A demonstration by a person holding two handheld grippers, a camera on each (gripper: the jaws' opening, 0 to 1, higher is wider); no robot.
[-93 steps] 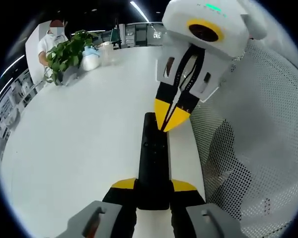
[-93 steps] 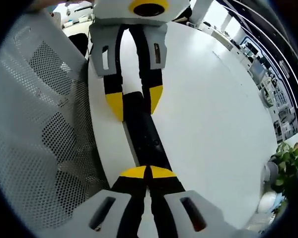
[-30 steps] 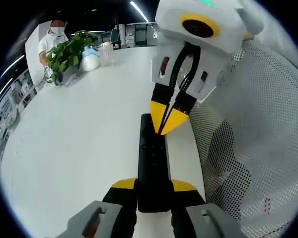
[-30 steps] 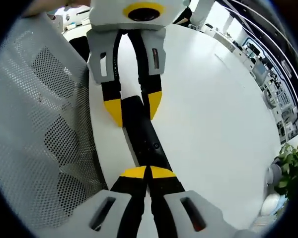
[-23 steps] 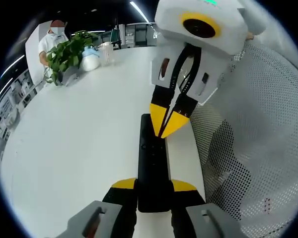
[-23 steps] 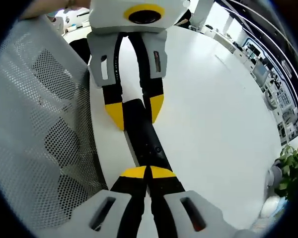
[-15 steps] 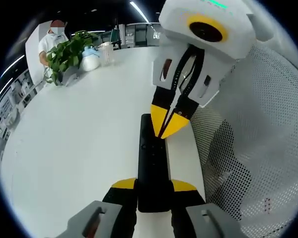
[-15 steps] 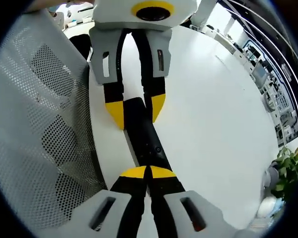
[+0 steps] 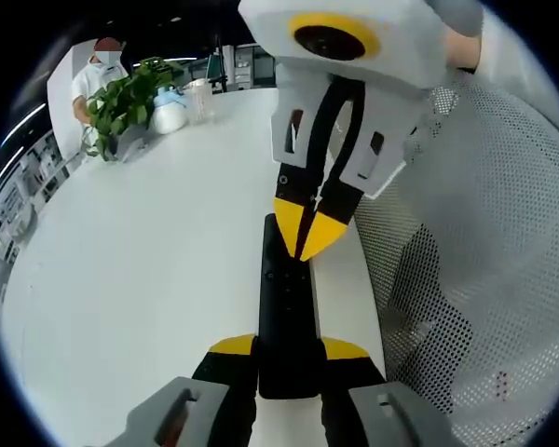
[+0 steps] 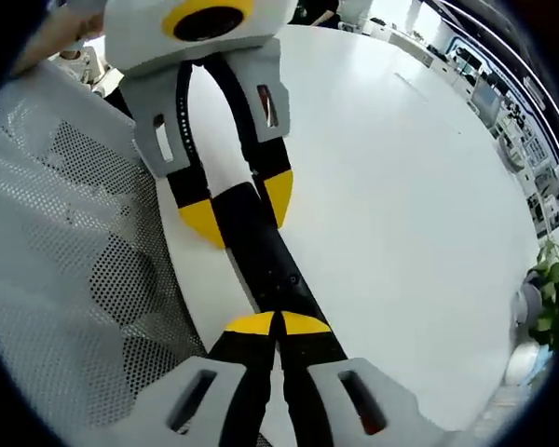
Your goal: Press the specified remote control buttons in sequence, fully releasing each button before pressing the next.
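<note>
Remote control (image 9: 287,298) lies on the white table (image 9: 140,261), its near end clamped between my left gripper (image 9: 287,349) jaws. My right gripper (image 9: 303,233), tips pressed together, sits on its far end, mid-press I judge. Next: lift fully clear before the following button.

Right gripper (image 10: 278,323) jaws closed, yellow tips on the black remote (image 10: 261,247). Left gripper (image 10: 235,205) clamps the remote's far end. White table (image 10: 391,186), mesh chair (image 10: 65,270) alongside.
</note>
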